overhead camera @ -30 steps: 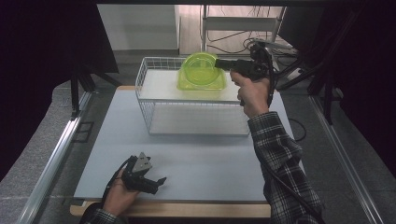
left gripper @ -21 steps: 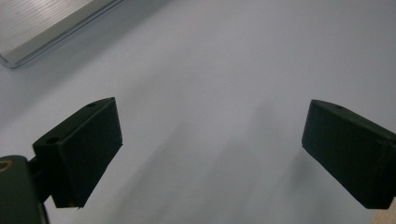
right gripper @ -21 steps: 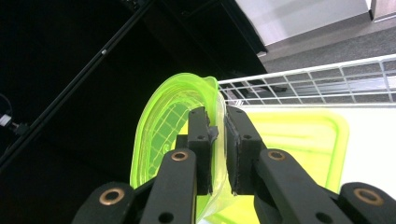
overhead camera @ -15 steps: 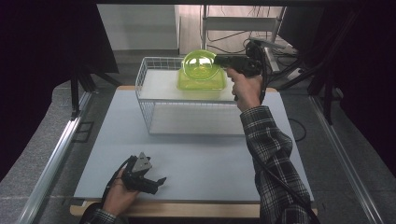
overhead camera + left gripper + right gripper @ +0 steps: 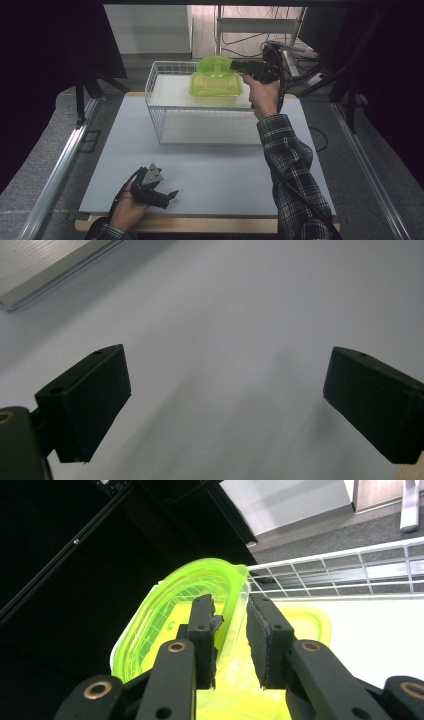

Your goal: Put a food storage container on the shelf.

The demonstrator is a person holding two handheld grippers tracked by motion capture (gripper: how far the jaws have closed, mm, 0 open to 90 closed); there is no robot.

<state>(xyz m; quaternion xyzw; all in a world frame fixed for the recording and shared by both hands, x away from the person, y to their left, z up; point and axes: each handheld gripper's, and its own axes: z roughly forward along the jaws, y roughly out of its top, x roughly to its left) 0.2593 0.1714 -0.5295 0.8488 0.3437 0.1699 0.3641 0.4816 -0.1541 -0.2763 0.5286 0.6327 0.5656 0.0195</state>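
Note:
A clear lime-green tub [image 5: 214, 64] tilts over a second green tub [image 5: 216, 86] at the back right of a white wire basket [image 5: 200, 130]. My right gripper [image 5: 234, 65] reaches in from the right at the upper tub's rim. In the right gripper view the tilted tub [image 5: 165, 620] has its thin wall between my right gripper [image 5: 232, 610] jaws, which have just been opening; a gap shows beside the wall. The lower tub [image 5: 305, 625] lies behind. My left gripper [image 5: 170, 194] rests near the table's front left, and in its own view the left gripper [image 5: 225, 390] stands wide open with nothing in it.
The grey-blue mat [image 5: 225, 170] covers the table in front of the basket. A metal rail [image 5: 55, 170] runs along the left side. Black stands and cables [image 5: 300, 55] crowd the area behind the basket. The basket's wire rim [image 5: 350, 572] is close to my right jaws.
The upper tub has tipped from a raised, rounder pose to lie flatter over the lower tub. The right jaws have spread a little. The left hand has not moved.

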